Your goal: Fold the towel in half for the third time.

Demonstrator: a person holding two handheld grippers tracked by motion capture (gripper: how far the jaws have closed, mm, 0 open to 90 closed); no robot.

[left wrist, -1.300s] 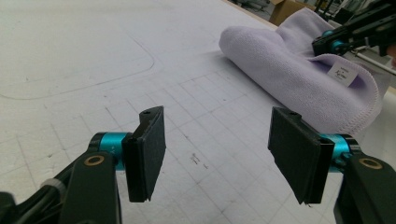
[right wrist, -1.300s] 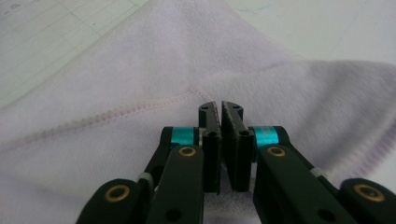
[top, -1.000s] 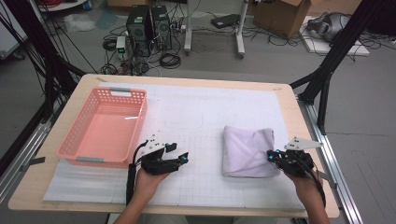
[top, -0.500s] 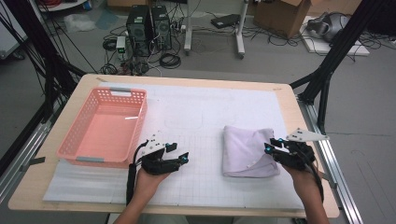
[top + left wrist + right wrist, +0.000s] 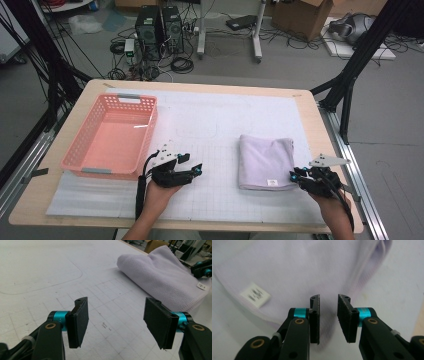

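Beside the folded towel's (image 5: 265, 161) near right corner, right tongs (image 5: 296, 176) gape narrowly.

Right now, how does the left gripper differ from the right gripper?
The left gripper has its jaws spread wide over bare mat; the right gripper shows a narrow gap, its jaws having just been closing, with nothing pinched between them. The left gripper sits apart from the folded towel, beside the pink basket; the right gripper is at the towel's near right corner. Both are hand-held, black with teal parts.
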